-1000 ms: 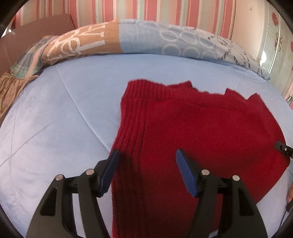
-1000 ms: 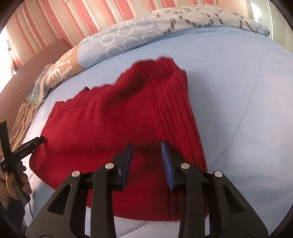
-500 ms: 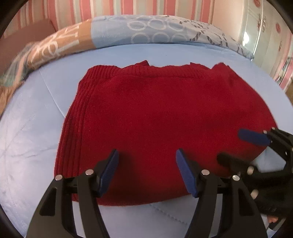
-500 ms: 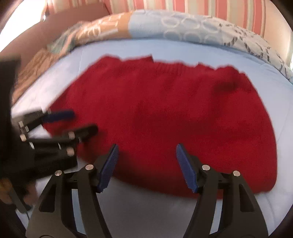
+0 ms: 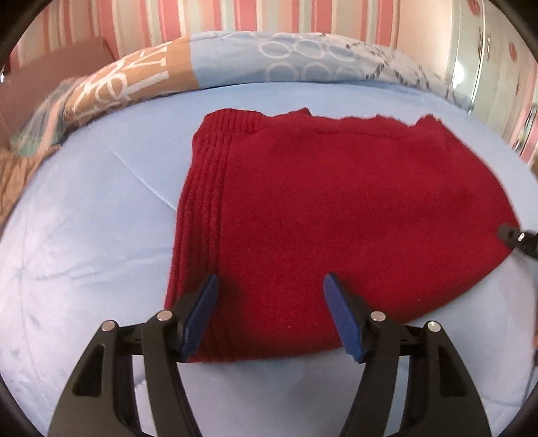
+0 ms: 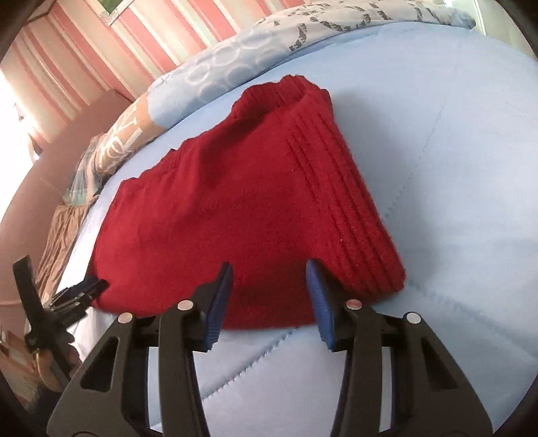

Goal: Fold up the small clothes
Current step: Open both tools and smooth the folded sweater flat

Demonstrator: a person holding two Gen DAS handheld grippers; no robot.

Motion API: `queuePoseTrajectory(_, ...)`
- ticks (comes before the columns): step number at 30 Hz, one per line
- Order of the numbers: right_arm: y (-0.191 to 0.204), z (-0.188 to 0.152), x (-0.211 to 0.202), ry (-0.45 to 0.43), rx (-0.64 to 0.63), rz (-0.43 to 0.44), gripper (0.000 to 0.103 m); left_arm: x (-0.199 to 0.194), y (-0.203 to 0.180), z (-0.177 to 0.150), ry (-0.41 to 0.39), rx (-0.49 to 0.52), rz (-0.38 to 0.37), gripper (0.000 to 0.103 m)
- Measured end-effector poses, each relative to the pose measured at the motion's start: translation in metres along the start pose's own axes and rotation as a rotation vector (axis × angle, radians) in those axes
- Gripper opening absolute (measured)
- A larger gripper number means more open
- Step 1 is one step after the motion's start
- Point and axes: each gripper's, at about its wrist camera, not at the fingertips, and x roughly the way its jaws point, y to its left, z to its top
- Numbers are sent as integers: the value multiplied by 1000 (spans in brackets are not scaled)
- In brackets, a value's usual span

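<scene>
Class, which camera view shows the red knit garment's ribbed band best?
The right wrist view: the ribbed band runs large and sharp along the red knit garment. The left wrist view shows the band narrower, at the garment's left edge.

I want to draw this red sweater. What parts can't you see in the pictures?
- Red sweater: its sleeves and underside, hidden by its own folds, both views.
- Right gripper, jaws closing: left wrist view's edge cuts off all but a tip.
- Left gripper: partly cut off in the right wrist view.

Setting: a home bedroom. A bed with a pale blue quilted cover [image 5: 84, 235] carries a patterned duvet [image 5: 235, 64] at its far edge. Pink striped wallpaper [image 5: 269, 15] lines the far wall.
</scene>
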Motion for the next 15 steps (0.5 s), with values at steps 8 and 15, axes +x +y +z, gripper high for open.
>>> queuePoseTrajectory(8, 26, 7, -55, -94, -43, 81, 90, -23, -21, 24, -13, -34, -26, 67)
queuePoseTrajectory(15, -14, -24, -53, -37, 248, 86, 91, -22, -51, 33, 17, -103, -84, 73)
